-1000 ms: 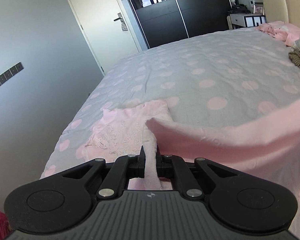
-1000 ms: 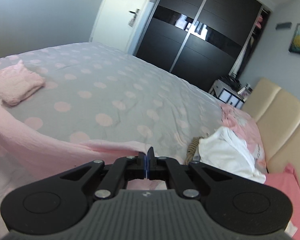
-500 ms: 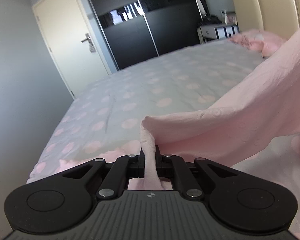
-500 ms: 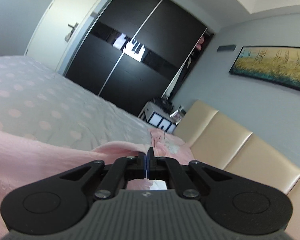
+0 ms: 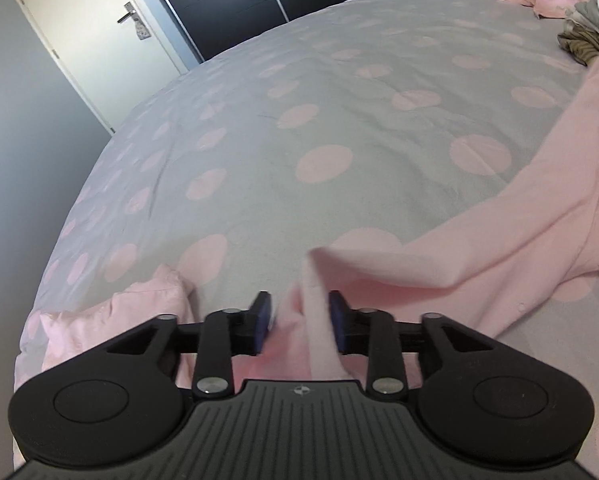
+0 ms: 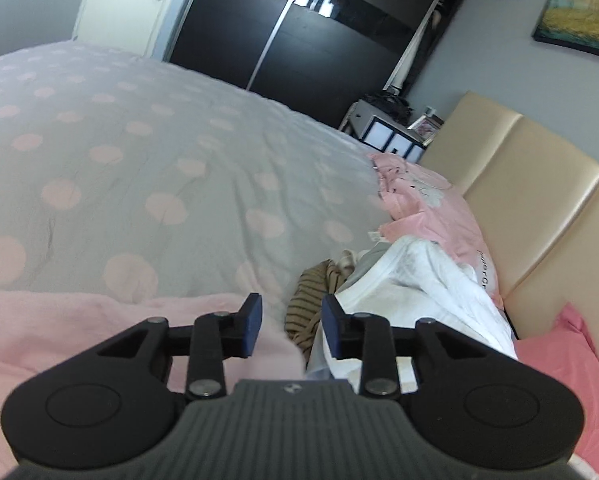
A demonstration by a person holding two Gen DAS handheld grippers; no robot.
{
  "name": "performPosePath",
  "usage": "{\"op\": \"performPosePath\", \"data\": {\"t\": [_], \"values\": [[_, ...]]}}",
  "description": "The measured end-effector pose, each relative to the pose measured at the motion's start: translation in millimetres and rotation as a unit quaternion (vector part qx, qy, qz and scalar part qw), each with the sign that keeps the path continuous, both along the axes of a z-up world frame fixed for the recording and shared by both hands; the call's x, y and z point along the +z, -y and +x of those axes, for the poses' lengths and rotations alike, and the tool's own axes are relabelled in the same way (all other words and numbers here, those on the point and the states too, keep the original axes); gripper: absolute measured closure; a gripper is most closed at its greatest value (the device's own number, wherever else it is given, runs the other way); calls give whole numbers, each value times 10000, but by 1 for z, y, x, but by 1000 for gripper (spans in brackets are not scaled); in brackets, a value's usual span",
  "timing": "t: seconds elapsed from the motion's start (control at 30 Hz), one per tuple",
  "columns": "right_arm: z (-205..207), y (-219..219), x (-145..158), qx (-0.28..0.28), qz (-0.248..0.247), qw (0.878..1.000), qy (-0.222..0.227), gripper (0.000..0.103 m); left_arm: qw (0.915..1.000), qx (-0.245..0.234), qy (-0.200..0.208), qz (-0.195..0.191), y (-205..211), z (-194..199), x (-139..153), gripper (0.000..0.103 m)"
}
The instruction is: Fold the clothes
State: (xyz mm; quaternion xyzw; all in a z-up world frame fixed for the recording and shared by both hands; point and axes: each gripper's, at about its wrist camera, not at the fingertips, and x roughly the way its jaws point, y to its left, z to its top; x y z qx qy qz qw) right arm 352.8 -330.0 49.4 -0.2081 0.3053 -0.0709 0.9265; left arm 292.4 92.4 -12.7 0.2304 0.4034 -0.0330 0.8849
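A pale pink garment [image 5: 519,232] lies spread on the grey bedspread with pink dots [image 5: 299,120]. Its near edge rises in a blurred fold between the fingers of my left gripper [image 5: 299,318]. Those jaws are opening, and the blue pads stand apart without pressing on the cloth. In the right wrist view the same garment [image 6: 79,328] covers the lower left. One corner of it hangs loose between the fingers of my right gripper [image 6: 291,322]. Its jaws are opening too, and neither pad presses on the cloth.
A small folded pink piece [image 5: 139,308] sits at the bed's near left edge. A heap with a white garment [image 6: 419,280] and a brown striped one [image 6: 311,300] lies by the pink pillow [image 6: 427,204] and beige headboard [image 6: 519,200]. A dark wardrobe [image 6: 299,40] stands behind.
Both grippers held the pink garment shut and carried it across and down onto the bed. Now both stand open, and the cloth slips from between their pads.
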Motion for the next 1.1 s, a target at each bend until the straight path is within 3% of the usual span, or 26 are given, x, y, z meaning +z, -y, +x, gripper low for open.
{"op": "performPosePath", "data": {"t": [0.07,0.27,0.53,0.67,0.9,1.0,1.07,1.1], "values": [[-9,6,-2,121,-70,9999,-77,68,10000,-72,26,28,3,-4,0,58],[-63,44,16,245,63,9996,-153,68,9994,-305,121,-82,20,-38,25,57],[-185,101,32,191,146,9993,-272,56,9961,-647,149,-574,41,-106,64,52],[-245,116,15,315,-12,9983,-499,38,9942,-768,56,-751,48,-142,69,51],[-289,135,-34,247,-676,9939,-834,35,9922,-827,-2,-933,57,-191,64,51],[-284,149,-43,1,-601,9951,-781,45,9915,-695,-48,-1096,58,-205,57,51],[-276,152,-42,-111,-410,9960,-790,86,9908,-583,-101,-1214,58,-211,52,51],[-274,150,-41,-123,-370,9961,-795,88,9904,-509,-123,-1277,57,-215,49,51]]}}
